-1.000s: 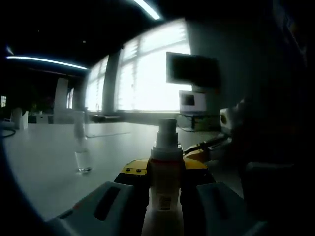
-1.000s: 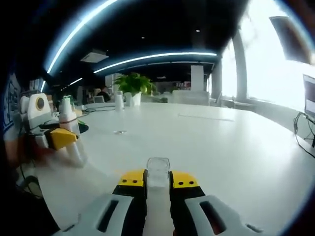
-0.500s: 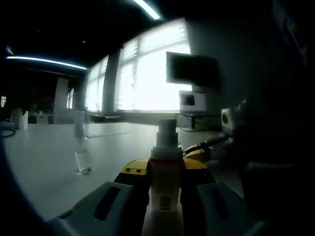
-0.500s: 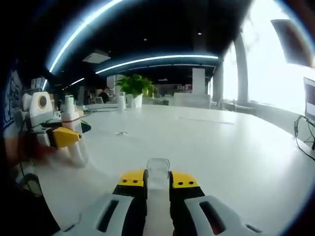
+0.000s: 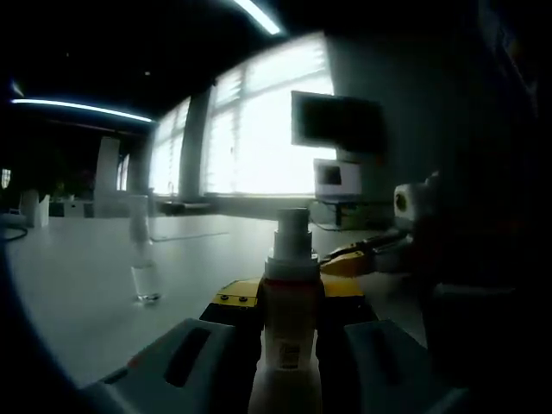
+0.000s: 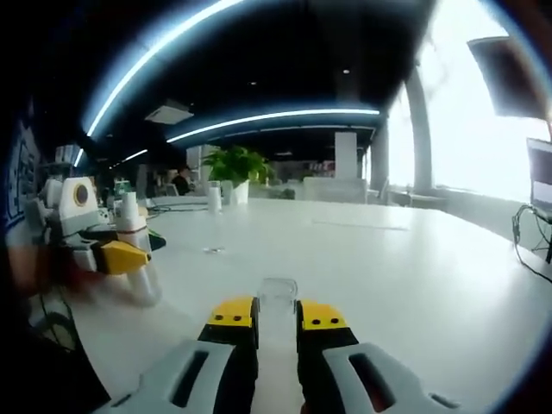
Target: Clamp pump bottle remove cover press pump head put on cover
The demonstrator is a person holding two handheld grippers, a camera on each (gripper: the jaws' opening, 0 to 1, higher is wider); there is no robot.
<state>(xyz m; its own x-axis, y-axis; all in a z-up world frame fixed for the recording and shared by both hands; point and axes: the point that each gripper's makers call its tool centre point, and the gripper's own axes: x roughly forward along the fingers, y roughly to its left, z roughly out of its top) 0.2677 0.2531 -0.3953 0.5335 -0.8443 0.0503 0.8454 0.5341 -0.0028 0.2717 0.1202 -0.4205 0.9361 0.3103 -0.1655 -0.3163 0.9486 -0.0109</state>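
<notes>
White table point(image 6: 414, 285): left gripper point(image 5: 289, 302) clamps the pump bottle point(image 5: 289, 285); right gripper point(image 6: 278, 315) pinches the clear cover point(image 6: 278, 302).

White pump bottle point(image 5: 290, 319), clear cover point(image 6: 277, 304), yellow-tipped black fingers point(image 6: 325, 316), white table point(image 6: 388, 267)

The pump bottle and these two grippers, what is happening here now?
A person works with two handheld grippers at a white table. The left gripper is shut on the pump bottle, whose pump head is uncovered. The right gripper is shut on the clear cover, held apart from the bottle. A clear glass stands on the table.
</notes>
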